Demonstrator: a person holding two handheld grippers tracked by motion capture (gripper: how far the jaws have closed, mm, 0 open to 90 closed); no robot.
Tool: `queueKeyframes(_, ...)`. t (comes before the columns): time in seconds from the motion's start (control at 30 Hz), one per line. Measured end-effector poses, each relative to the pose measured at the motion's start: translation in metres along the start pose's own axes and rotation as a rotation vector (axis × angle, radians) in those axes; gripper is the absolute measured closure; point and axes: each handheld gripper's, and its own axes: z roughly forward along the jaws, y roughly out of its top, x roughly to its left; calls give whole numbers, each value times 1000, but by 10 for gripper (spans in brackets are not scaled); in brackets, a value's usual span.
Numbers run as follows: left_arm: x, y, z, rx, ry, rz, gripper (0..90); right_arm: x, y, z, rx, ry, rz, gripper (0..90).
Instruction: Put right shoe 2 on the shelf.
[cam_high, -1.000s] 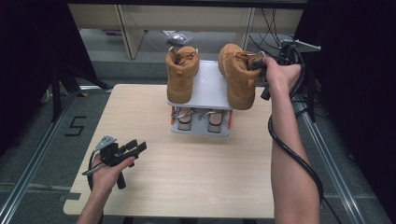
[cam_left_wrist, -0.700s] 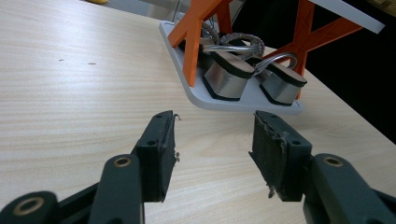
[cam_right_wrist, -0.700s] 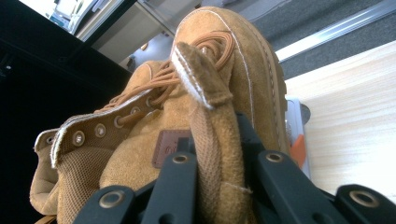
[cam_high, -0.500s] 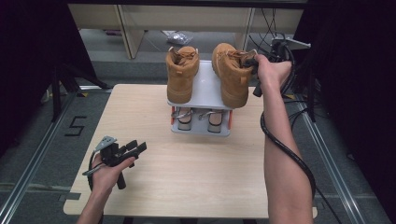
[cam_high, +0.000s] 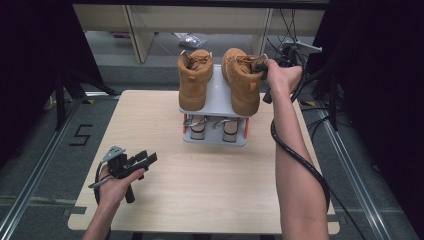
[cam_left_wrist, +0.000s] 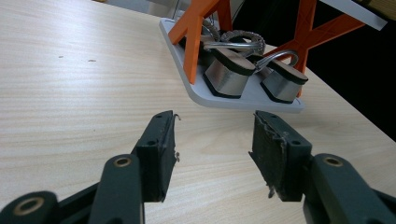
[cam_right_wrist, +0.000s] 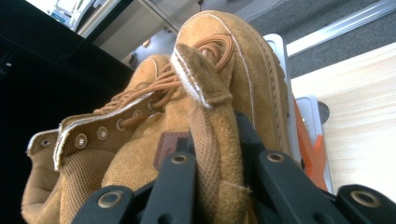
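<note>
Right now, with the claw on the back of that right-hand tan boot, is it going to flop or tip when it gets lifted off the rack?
The right claw pinches only the soft heel collar of the right boot, so the suede will probably fold and the toe sag. Its thick sole suggests some weight, so it may swing. On the narrow top shelf it stands close to the left boot and could nudge it.

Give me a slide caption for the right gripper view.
Right gripper clamped on the heel collar of a tan suede boot, beside its mate.
</note>
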Motion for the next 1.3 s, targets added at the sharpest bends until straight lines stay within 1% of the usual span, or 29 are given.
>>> queueKeyframes(0.03,0,0,0,1,2,0,485,0,-1,3,-7,-2,9,818)
queueKeyframes(0.1,1,0,0,4,3,1,484,-2,-1,6,-9,2,-5,813)
queueKeyframes(0.13,1,0,0,4,4,1,484,0,-1,6,2,6,20,812)
queueKeyframes(0.17,1,0,0,4,5,0,484,2,-1,6,4,-2,-6,804)
queueKeyframes(0.23,1,-1,0,3,2,-1,484,4,0,8,3,-1,-29,770)
queueKeyframes(0.3,1,-2,1,9,3,0,484,4,0,12,-32,15,-51,703)
queueKeyframes(0.33,1,-2,1,10,2,1,484,6,0,13,-31,17,-78,675)
queueKeyframes(0.37,0,-3,1,9,2,1,485,9,0,13,-41,-1,-139,639)
queueKeyframes(0.4,0,-3,1,10,0,3,484,11,-1,12,-44,-15,-180,567)
queueKeyframes(0.43,0,-3,1,10,2,1,485,10,-1,12,-67,-19,-207,523)
queueKeyframes(0.47,0,-3,1,7,-2,4,484,10,-2,10,-86,-18,-203,493)
queueKeyframes(0.53,-1,-2,1,8,-2,5,485,8,-3,5,-112,-21,-232,467)
queueKeyframes(0.6,-1,-2,0,7,-4,9,485,6,-6,-1,-130,-3,-214,458)
queueKeyframes(0.67,-1,-2,0,7,-5,11,484,1,-8,-8,-156,7,-232,456)
queueKeyframes(0.7,-1,-2,0,6,-4,11,484,-1,-10,-13,-168,19,-227,456)
queueKeyframes(0.73,-1,-2,0,7,-4,12,484,-3,-10,-16,-181,25,-244,456)
queueKeyframes(0.77,-1,-2,0,3,-4,10,484,-5,-12,-20,-189,41,-226,454)
queueKeyframes(0.87,-2,-2,0,1,-4,9,484,-12,-17,-32,-200,88,-196,466)
queueKeyframes(0.9,-2,-2,0,2,-2,9,484,-14,-19,-36,-217,97,-201,498)
queueKeyframes(0.93,-2,-2,0,3,-2,9,485,-16,-20,-40,-227,94,-209,495)
queueKeyframes(1.0,-2,-3,1,9,-1,12,485,-20,-23,-46,-229,89,-224,513)
queueKeyframes(1.03,-3,-3,1,10,-2,13,485,-21,-25,-49,-214,81,-217,537)
queueKeyframes(1.07,-3,-3,1,11,-5,13,485,-22,-26,-50,-199,65,-225,546)
queueKeyframes(1.13,-4,-3,1,9,-3,13,485,-28,-30,-51,-177,55,-236,620)
queueKeyframes(1.17,-4,-3,1,9,-3,13,486,-30,-33,-51,-156,55,-234,665)
queueKeyframes(1.2,-4,-3,1,9,-3,13,486,-33,-37,-51,-145,51,-250,731)
queueKeyframes(1.27,-4,-3,1,8,-2,10,486,-37,-44,-49,-97,50,-255,799)
queueKeyframes(1.3,-3,-3,1,9,-4,13,487,-40,-49,-48,-67,53,-250,844)
